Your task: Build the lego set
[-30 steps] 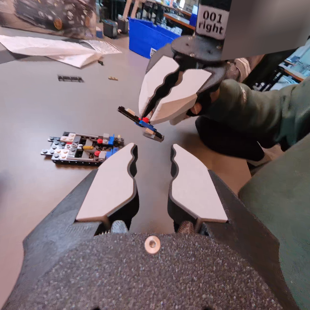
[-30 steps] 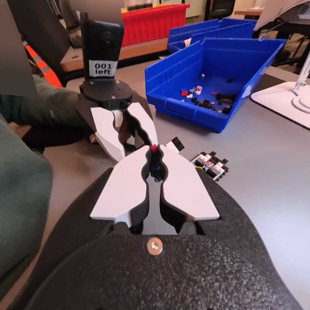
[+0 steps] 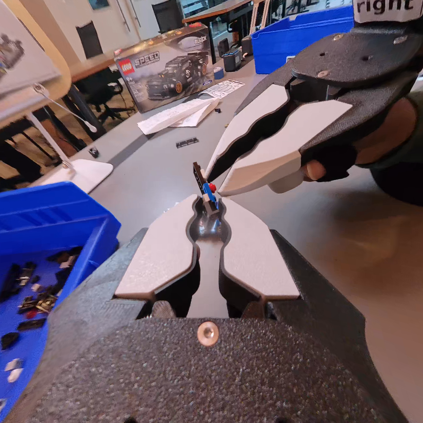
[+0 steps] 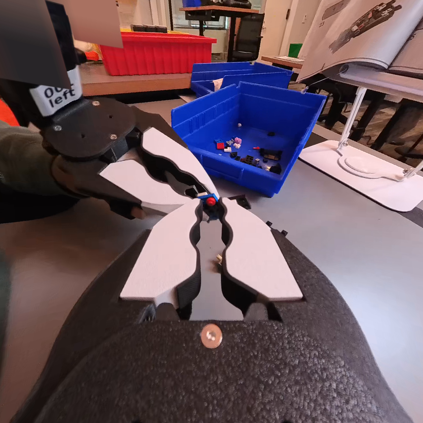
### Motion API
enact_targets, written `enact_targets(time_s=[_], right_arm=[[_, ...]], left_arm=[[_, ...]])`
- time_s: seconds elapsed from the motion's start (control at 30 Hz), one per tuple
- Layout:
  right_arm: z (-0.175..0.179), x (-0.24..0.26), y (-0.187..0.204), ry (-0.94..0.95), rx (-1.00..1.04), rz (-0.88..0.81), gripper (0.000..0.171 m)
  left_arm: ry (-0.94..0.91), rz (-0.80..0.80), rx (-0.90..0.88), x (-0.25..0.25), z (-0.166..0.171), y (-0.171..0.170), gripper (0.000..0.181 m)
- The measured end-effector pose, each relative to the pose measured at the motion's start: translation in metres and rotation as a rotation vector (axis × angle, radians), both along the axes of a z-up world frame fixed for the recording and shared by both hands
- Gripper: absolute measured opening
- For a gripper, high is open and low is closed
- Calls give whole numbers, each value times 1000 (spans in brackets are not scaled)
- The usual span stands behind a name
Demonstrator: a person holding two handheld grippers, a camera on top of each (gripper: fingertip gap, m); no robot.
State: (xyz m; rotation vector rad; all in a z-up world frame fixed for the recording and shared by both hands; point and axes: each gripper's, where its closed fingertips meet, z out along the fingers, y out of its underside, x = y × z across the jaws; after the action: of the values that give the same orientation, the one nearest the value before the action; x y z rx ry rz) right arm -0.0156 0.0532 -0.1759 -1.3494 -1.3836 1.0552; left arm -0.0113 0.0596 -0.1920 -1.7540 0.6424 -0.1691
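Observation:
A small brick assembly [image 3: 206, 188], a black strip with blue, grey and white parts and a red stud, is held in the air between both grippers. My left gripper [image 3: 208, 200] is shut on its lower grey end. My right gripper [image 3: 213, 184] comes in from the upper right and is shut on its blue middle by the red stud. In the right wrist view the red stud of the assembly [image 4: 210, 201] sits between my right gripper's tips [image 4: 210, 206], and the left gripper [image 4: 204, 198] meets it from the left. Gloved hands hold both grippers.
A blue bin [image 3: 57, 217] with several loose bricks stands close on the left; it also shows in the right wrist view [image 4: 251, 107]. A set box [image 3: 164, 68], paper sheets [image 3: 183, 114], a black strip [image 3: 187, 142] and a white stand base [image 4: 366, 178] are on the grey table. A red bin [image 4: 160, 55] is behind. Both grippers' tips are close together, under 4 cm apart.
My left gripper has moved up to the assembly and closed on its lower end. The assembly has tipped more upright. The right gripper still holds it.

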Motion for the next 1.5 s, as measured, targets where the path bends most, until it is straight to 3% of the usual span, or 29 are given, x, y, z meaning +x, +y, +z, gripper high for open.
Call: enact_targets(time_s=[0.33,0.67,0.8,0.9,0.97,1.1,1.17,1.23,1.33,1.5], right_arm=[[7,1,-3,20,-26,2,7],[-4,5,1,-55,95,-38,5],[-5,12,-1,-77,182,2,4],[3,18,-4,-56,306,13,5],[9,21,-4,-28,289,37,5],[16,30,19,5,123,9,5],[15,34,33,13,59,-23,5],[12,34,38,7,18,-33,6],[4,32,38,-27,19,-29,6],[-2,29,28,-38,-32,31,6]], left_arm=[[183,59,193,0,15,-3,12],[46,42,62,1,3,2,12],[-136,54,-69,-4,-3,6,12],[-430,14,-239,-11,-4,5,11],[-571,-63,-333,3,-5,-1,12],[-755,-212,-726,30,-35,-19,11],[-683,-217,-867,38,-59,-29,12],[-612,-233,-895,42,-65,-32,12],[-449,-175,-818,31,-69,-22,17],[-158,-77,-615,-3,-65,-7,55]])
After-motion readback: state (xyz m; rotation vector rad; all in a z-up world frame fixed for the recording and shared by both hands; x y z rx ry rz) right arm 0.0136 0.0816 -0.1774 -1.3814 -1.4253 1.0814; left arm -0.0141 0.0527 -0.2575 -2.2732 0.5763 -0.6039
